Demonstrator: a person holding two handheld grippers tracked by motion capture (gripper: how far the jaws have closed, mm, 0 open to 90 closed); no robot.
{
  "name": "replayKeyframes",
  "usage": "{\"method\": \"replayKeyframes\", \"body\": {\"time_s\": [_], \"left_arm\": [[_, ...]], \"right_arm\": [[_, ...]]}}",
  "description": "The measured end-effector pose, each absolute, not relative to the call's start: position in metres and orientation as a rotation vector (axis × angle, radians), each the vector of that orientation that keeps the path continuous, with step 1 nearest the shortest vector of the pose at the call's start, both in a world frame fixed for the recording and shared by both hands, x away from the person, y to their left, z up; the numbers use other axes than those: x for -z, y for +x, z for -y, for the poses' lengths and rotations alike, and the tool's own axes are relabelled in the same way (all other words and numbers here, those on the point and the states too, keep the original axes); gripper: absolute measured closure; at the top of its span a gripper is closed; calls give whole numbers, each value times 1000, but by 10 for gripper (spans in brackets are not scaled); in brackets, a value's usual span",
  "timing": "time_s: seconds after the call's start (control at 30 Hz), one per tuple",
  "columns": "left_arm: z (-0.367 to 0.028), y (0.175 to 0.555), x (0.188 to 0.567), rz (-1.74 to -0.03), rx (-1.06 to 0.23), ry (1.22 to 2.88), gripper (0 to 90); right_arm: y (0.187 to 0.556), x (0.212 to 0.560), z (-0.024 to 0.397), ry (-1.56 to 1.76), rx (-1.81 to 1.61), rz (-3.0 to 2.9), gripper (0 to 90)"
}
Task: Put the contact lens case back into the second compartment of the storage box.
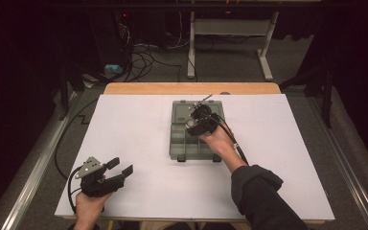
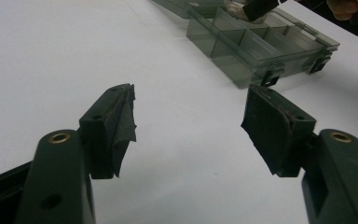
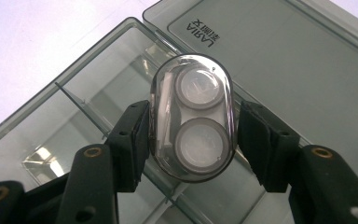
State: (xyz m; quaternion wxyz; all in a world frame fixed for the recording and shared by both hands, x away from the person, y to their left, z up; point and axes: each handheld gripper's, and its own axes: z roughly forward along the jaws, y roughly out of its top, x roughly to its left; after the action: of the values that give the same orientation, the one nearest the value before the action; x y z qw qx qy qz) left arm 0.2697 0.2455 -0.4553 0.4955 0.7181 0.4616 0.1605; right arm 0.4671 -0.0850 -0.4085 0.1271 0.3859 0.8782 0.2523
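A dim room surrounds my white table. My right gripper has its jaws spread around the oval contact lens case, the right pad just clear, over the open organiser box at twelve o'clock; setting it into a compartment looks nearly done. My left gripper rests spread and empty at seven o'clock, and the dividers could snag

1. An oval clear case with two round grey wells sits between the pads of the right hand-held gripper.
2. The left pad touches it; the right pad stands just clear.
3. Beneath lies an open smoky compartment box, its lid labelled.
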Motion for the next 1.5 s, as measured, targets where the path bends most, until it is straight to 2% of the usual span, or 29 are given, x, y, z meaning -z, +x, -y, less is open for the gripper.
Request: {"method": "replayKeyframes", "body": {"time_s": [0.57, 0.6, 0.63, 0.67, 0.7, 0.77, 1.23, 1.27, 1.5], "left_arm": [[-245, 270, 455, -1117, -385, 1741, 342], [-245, 270, 455, -1117, -385, 1740, 342], [-245, 270, 455, -1117, -385, 1740, 342], [-245, 270, 455, -1117, -385, 1740, 342], [-245, 270, 455, -1117, -385, 1740, 342], [-246, 270, 455, -1118, -384, 1740, 342], [-246, 270, 456, -1125, -383, 1738, 342], [-246, 270, 456, -1125, -382, 1737, 342], [-246, 270, 456, -1124, -383, 1738, 342]], "right_arm": [[465, 406, 88, 1123, -748, -2562, 469], [464, 407, 88, 1127, -728, -2566, 516], [464, 407, 88, 1127, -728, -2566, 516], [463, 407, 87, 1107, -714, -2567, 571], [463, 407, 87, 1107, -714, -2567, 571], [462, 408, 87, 1096, -720, -2578, 625], [457, 410, 88, 1063, -741, -2559, 649], [457, 411, 87, 1064, -741, -2561, 692], [452, 415, 80, 1028, -689, -2569, 685]]}}
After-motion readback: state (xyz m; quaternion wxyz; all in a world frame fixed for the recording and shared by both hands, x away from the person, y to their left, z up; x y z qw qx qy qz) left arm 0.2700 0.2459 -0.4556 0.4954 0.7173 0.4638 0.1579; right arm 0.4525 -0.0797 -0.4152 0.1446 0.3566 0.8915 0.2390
